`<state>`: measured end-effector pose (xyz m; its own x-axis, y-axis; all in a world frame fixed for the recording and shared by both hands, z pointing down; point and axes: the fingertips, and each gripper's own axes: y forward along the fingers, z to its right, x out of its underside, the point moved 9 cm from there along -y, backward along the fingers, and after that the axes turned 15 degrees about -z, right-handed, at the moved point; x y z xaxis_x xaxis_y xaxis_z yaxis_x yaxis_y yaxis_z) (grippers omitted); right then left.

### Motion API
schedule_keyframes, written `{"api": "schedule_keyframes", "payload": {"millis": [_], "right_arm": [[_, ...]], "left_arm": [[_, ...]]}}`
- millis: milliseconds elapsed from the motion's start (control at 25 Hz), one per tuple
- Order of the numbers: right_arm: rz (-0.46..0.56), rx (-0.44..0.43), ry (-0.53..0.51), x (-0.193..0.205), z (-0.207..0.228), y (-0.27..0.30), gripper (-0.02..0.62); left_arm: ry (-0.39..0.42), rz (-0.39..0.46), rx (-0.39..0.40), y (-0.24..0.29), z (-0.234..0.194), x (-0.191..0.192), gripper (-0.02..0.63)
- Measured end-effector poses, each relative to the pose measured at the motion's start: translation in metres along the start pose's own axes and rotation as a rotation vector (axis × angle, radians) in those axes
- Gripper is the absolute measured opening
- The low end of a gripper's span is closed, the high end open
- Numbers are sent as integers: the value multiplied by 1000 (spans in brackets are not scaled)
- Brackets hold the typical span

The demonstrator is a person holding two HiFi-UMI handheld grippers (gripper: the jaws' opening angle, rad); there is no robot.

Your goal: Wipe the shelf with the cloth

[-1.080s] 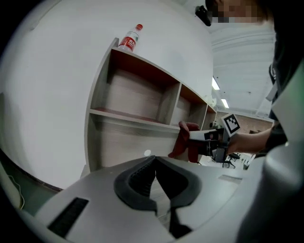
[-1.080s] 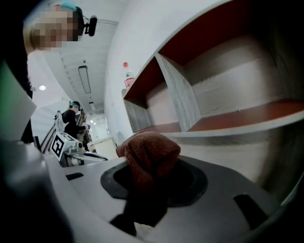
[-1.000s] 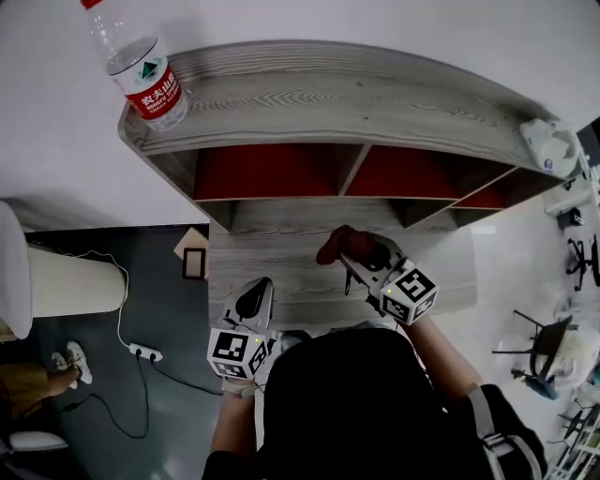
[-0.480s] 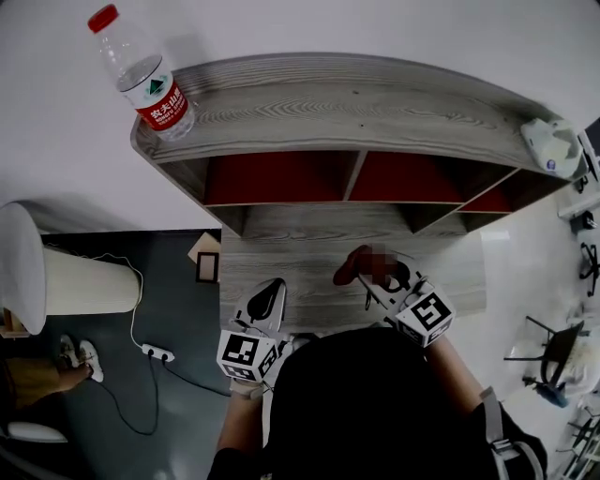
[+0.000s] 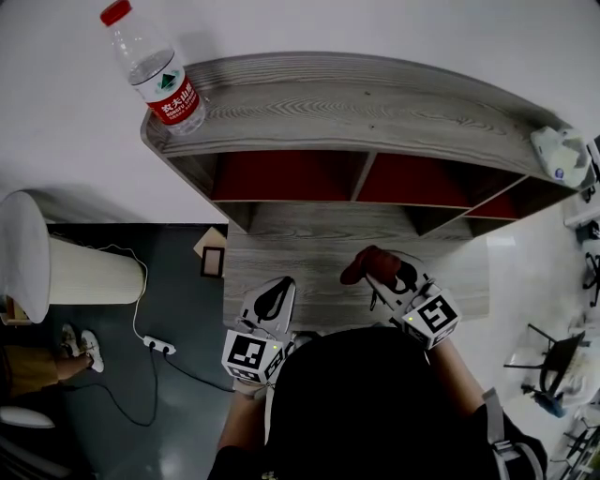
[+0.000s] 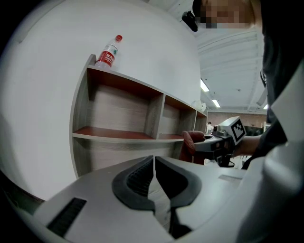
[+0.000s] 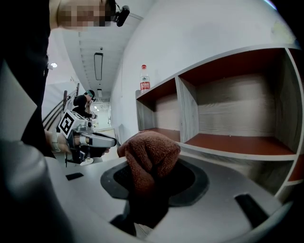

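Two grippers hung near the shelf (image 5: pixel 356 103): the right gripper (image 7: pixel 152 179) clamped the cloth (image 7: pixel 148 151); the left gripper (image 6: pixel 154 172) was closed, empty.

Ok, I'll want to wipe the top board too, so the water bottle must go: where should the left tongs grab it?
Around the red-labelled middle of the bottle, tongs level, coming from the front. It stands upright at the left end of the top board, wall behind it. The left tongs are shut and empty: open them first.
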<state>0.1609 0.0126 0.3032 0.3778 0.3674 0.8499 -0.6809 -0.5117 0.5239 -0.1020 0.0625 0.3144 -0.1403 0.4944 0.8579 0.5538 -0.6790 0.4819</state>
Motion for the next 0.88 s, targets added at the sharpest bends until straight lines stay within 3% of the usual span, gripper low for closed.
{"api": "schedule_keyframes", "payload": {"millis": [880], "right_arm": [[-18, 26, 9, 4, 6, 1, 140]], "left_arm": [[-1, -7, 3, 3, 0, 0, 8]]}}
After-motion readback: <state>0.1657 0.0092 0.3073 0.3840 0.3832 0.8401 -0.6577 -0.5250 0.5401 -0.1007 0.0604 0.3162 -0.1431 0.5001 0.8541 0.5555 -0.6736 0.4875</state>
